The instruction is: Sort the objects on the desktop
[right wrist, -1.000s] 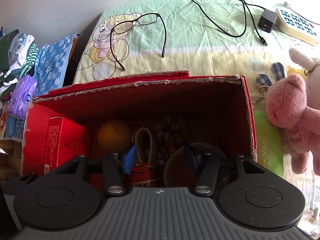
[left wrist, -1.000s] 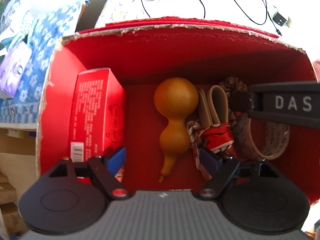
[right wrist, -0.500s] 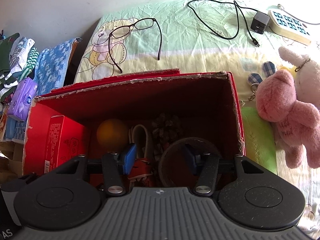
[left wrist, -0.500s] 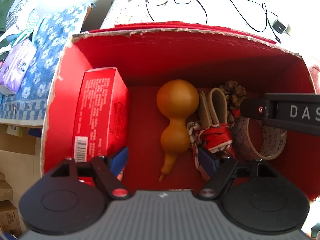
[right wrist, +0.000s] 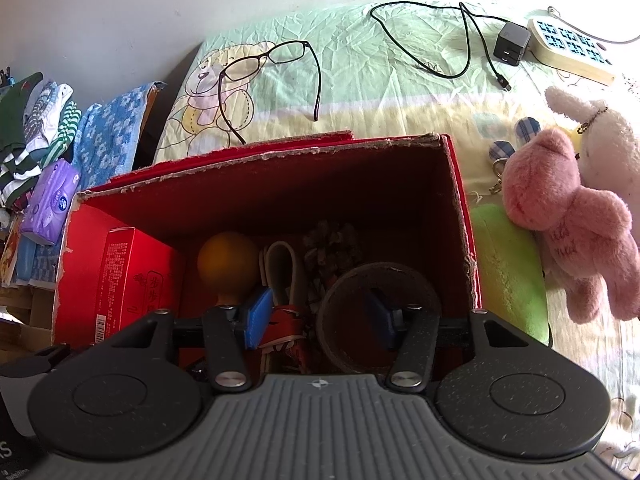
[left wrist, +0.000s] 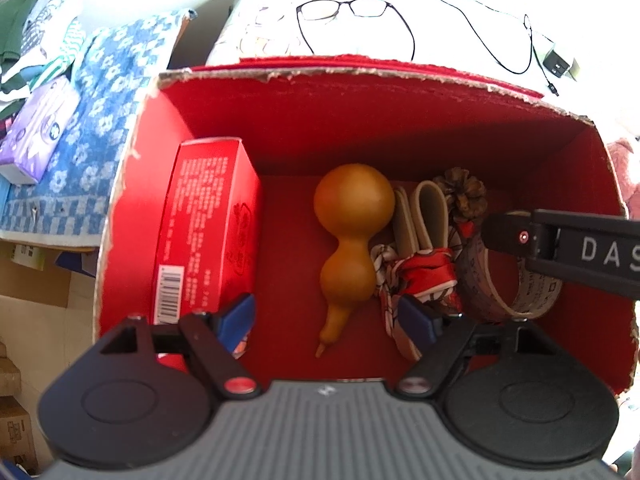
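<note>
A blue floral towel (left wrist: 112, 92) and a purple tissue pack (left wrist: 38, 132) are seen at the far left, outside the torn-edged red cardboard box (left wrist: 360, 120). Inside the box, from left to right, a tall red printed carton (left wrist: 208, 232) is stood against the left wall, then a tan bottle gourd (left wrist: 352, 240) is laid on the floor, followed by a folded beige strap (left wrist: 420, 216), a red patterned scarf (left wrist: 420, 276), a brown pine cone (left wrist: 464, 192) and a roll of printed tape (left wrist: 504, 280) on edge. The left gripper (left wrist: 328, 318) is held over the gourd's stem end with its blue fingers apart and nothing between them. The right gripper (right wrist: 320, 314) is poised at the tape roll (right wrist: 380, 316), one finger inside the ring and one outside it, apart and not pressing. Black-framed glasses (right wrist: 272, 68), a black cable (right wrist: 440, 40) and pink plush toys (right wrist: 568, 216) are left on the bedsheet beyond.
</note>
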`<move>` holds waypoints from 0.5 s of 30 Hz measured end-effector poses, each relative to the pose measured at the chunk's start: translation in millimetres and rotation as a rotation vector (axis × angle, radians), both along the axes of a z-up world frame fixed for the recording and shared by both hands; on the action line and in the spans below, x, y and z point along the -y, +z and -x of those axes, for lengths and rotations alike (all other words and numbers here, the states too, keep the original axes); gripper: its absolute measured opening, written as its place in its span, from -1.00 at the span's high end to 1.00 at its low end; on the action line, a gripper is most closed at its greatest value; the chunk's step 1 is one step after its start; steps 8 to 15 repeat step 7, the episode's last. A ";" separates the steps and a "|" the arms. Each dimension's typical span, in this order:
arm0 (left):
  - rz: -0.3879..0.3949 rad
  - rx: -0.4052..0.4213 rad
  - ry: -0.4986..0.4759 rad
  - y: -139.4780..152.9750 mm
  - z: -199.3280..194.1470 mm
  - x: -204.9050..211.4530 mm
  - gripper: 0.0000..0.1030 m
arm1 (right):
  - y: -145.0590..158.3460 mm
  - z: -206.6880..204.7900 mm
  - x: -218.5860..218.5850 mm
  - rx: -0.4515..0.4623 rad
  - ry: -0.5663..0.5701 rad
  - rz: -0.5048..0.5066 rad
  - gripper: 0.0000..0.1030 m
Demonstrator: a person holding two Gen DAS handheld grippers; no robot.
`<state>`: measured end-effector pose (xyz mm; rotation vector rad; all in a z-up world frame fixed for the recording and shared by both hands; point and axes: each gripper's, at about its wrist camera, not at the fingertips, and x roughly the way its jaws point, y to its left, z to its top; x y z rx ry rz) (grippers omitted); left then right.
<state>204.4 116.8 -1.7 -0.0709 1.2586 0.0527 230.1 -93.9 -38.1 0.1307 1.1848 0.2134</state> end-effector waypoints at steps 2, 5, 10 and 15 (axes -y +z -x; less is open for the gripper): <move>-0.007 0.019 -0.007 4.4 1.2 0.4 -0.56 | 1.1 0.6 0.5 0.005 -0.001 -0.003 -0.08; -0.004 0.028 -0.001 8.3 0.0 -0.9 -0.56 | 1.5 0.8 1.5 0.007 -0.007 -0.011 -0.08; 0.003 0.025 -0.001 9.1 -1.4 -1.9 -0.60 | 1.6 0.8 2.4 0.009 -0.011 -0.014 -0.08; 0.003 0.025 -0.001 9.1 -1.4 -1.9 -0.60 | 1.6 0.8 2.4 0.009 -0.011 -0.014 -0.08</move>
